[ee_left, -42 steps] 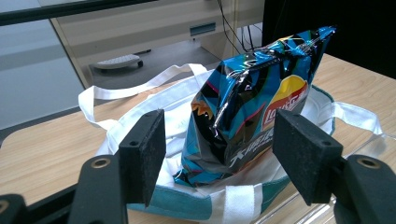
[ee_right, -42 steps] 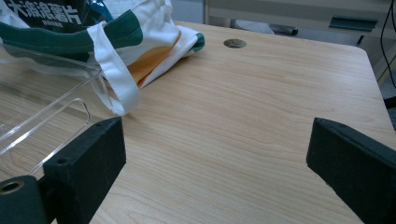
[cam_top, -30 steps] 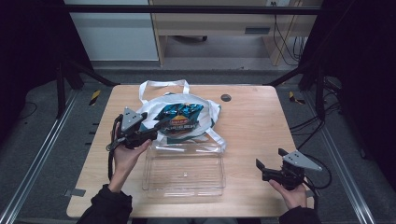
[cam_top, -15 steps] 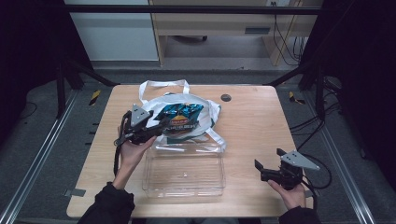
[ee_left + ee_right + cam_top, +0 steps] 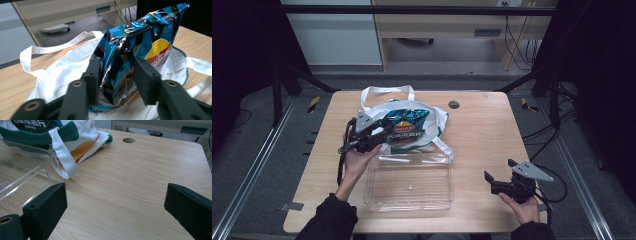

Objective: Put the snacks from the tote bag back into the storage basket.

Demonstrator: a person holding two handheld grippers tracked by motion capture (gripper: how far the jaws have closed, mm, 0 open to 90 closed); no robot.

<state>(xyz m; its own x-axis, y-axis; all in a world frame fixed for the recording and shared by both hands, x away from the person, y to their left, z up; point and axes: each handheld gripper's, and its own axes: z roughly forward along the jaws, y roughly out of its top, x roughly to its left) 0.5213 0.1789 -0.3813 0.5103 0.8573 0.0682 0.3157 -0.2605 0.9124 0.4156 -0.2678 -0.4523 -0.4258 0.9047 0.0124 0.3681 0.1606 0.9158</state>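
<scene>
A shiny blue chip bag (image 5: 408, 125) stands on a white tote bag (image 5: 438, 119) at the back middle of the wooden table (image 5: 484, 135). My left gripper (image 5: 383, 132) reaches in from the left. Its jaws have just been closing, and in the left gripper view the chip bag (image 5: 130, 47) is pinched and creased between the pads of the gripper (image 5: 117, 73), above the tote bag (image 5: 62, 72). My right gripper (image 5: 490, 183) rests low at the table's front right. It stands open (image 5: 115, 202) over bare wood, holding nothing.
A clear plastic tray (image 5: 371, 192) lies in front of the tote bag, near the front edge; its corner (image 5: 27, 180) shows in the right gripper view. A small round hole (image 5: 454, 104) sits at the table's back. A tote strap (image 5: 447, 150) drapes onto the tray's rim.
My left gripper has moved a little right and toward the chip bag, and its jaws have narrowed around the bag. The right gripper has stayed where it was.
</scene>
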